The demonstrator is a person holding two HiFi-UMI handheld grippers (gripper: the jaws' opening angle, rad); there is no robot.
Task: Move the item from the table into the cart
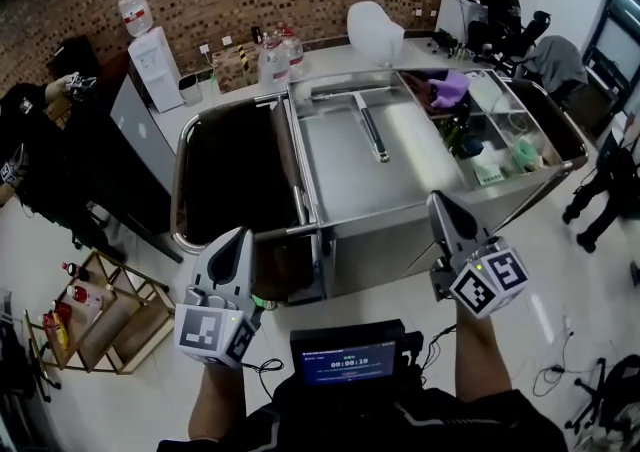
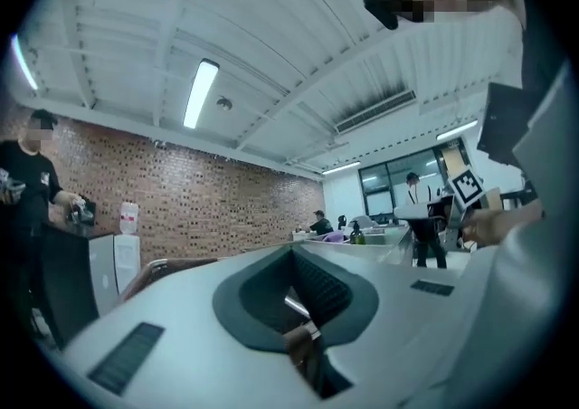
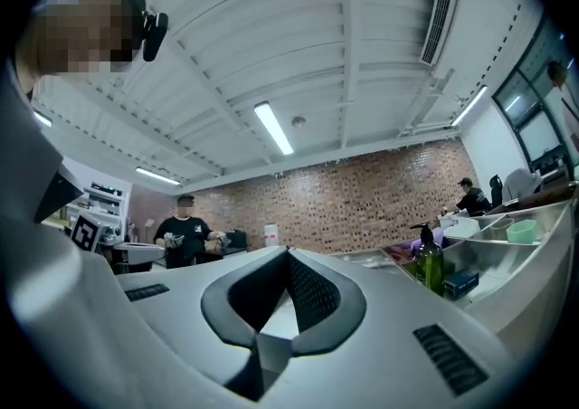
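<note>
I hold the left gripper [image 1: 240,236] and right gripper [image 1: 438,202] at the near rim of the cart [image 1: 345,175], both with jaws pressed together on nothing. The bottles [image 1: 274,58], likely my item, stand on the table [image 1: 335,55] well ahead of both grippers, beyond the cart. They look smooth and possibly heavy, so I'd grip mid-body.

Items [image 1: 487,168] in cart [image 1: 390,250], perhaps toiletries, too small.
</note>
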